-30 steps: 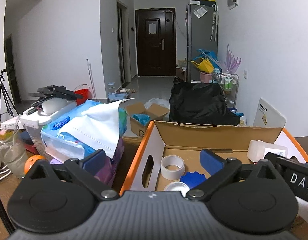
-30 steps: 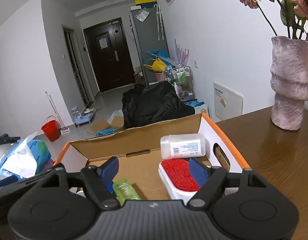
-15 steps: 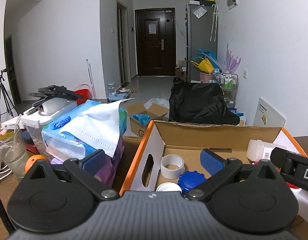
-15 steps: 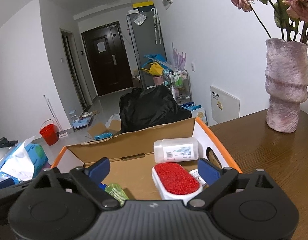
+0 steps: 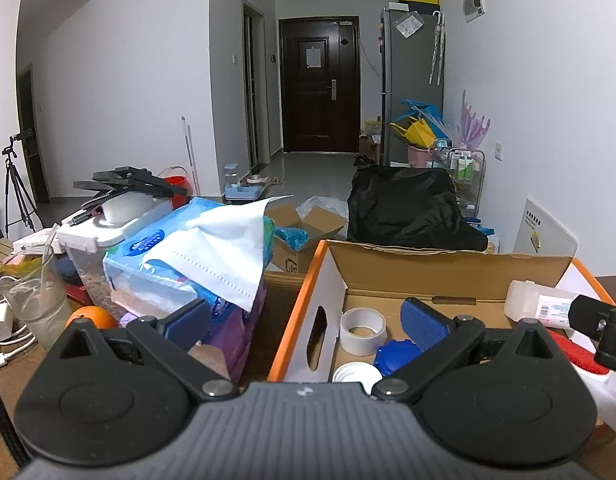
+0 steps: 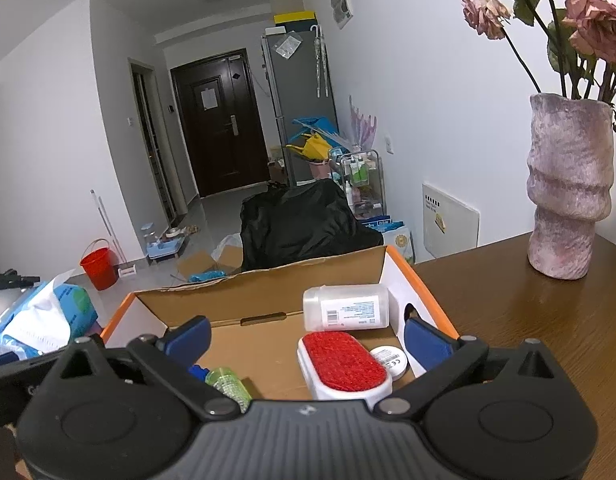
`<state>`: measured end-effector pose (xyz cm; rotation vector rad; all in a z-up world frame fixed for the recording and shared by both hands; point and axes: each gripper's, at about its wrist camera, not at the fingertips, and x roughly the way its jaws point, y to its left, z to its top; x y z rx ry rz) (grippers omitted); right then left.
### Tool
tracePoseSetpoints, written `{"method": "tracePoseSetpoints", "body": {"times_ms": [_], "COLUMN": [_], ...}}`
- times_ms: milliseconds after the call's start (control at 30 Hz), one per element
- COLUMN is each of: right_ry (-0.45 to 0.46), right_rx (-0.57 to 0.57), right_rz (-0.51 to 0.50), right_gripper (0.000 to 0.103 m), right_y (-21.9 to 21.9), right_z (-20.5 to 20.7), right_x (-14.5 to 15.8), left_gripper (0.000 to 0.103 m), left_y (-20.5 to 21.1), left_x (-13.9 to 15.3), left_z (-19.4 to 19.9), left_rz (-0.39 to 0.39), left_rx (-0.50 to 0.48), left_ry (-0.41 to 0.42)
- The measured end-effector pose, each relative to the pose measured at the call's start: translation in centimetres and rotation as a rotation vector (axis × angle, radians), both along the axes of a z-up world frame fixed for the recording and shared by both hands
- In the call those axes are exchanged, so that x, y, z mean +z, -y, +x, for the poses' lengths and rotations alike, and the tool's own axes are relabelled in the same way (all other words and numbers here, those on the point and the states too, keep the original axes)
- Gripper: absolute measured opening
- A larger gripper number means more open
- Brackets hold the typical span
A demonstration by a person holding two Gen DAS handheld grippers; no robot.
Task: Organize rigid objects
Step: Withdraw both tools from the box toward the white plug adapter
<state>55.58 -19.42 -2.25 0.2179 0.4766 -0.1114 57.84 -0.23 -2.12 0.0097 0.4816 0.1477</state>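
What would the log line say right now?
right gripper: opening, empty | red brush: lying in cardboard box | left gripper: open, empty

White walls (image 5: 128, 80) and grey floor (image 5: 315, 172) lead to a dark door (image 5: 317, 84).

Two wrist fisheyes, close over the cardboard box (image 5: 447, 268) (shared), facing the hallway door (image 6: 220, 120)

red-topped brush (image 6: 343, 364) | flat in cardboard box (image 6: 268, 276) | white bottle (image 6: 345, 307) behind
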Motion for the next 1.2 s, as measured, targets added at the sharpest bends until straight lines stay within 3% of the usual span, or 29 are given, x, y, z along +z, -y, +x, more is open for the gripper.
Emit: {"method": "tracePoseSetpoints", "body": {"times_ms": [433,1200], "right_ry": [0.038,0.133], "right_rx": [0.034,0.114], "right_rz": [-0.022,-0.083], "right_gripper": [0.103,0.103], "right_y": [0.0,-0.9], "right_z": [-2.1,-10.0], "right_x": [0.4,0.8], "left_gripper": [0.103,0.103], "left_y": [-0.4,-1.5], "left_x": [0.5,0.9], "left_z": [-2.3,-11.1], "left_rz": [-0.001,-0.001], "left_rx": [-0.004,-0.039], "left_ry": [0.017,0.053]}}
